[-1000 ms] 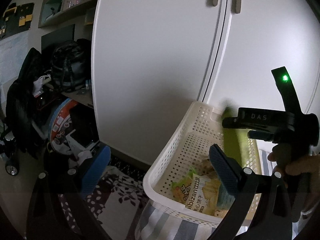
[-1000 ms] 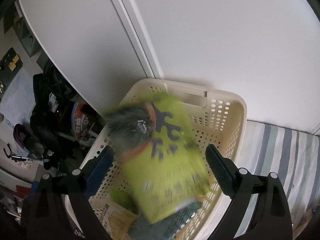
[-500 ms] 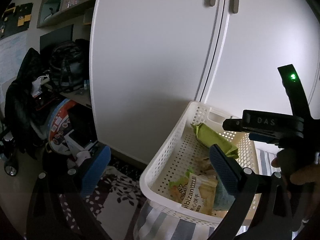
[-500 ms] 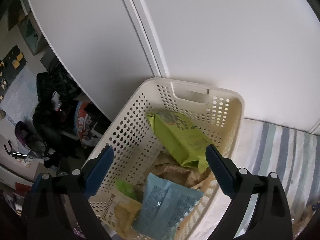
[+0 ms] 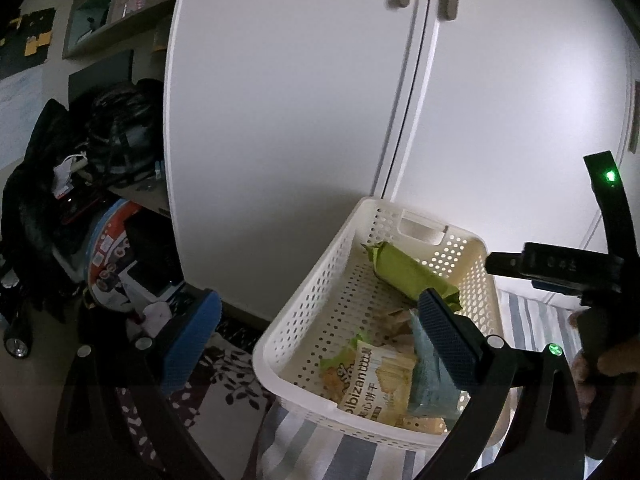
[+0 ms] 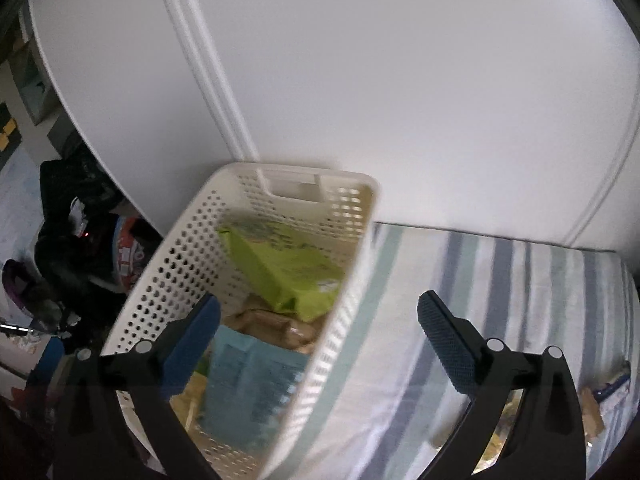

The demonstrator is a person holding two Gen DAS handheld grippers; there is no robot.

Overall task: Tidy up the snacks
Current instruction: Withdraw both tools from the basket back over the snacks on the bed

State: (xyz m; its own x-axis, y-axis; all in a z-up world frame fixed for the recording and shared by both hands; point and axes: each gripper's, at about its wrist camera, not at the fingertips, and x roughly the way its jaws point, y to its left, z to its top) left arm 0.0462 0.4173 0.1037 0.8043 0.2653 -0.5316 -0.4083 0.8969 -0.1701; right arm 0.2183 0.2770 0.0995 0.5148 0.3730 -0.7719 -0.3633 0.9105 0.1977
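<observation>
A white perforated basket (image 5: pixel 312 312) (image 6: pixel 168 264) stands on a striped bedsheet (image 6: pixel 500 288) against white wardrobe doors. Inside lie a green snack bag (image 5: pixel 404 272) (image 6: pixel 280 268), a light blue packet (image 5: pixel 428 376) (image 6: pixel 248 380), a yellow biscuit pack (image 5: pixel 372 380) and a brownish bag (image 6: pixel 268 324). My left gripper (image 5: pixel 316 340) hovers open over the basket's near left corner, holding nothing. My right gripper (image 6: pixel 320 340) is open and empty above the basket's right rim. The right gripper's body (image 5: pixel 568 276) and a hand show at the right of the left wrist view.
White wardrobe doors (image 5: pixel 300 100) rise right behind the basket. To the left are dark bags (image 5: pixel 100 132), a round tin (image 5: pixel 112 248) and a patterned rug (image 5: pixel 224 384) on the floor. More snack wrappers (image 6: pixel 592 404) lie on the sheet at the right.
The green bag was dropping blurred between my right fingers one second ago; it now lies in the basket. The right gripper has since swung right, toward the bedsheet.
</observation>
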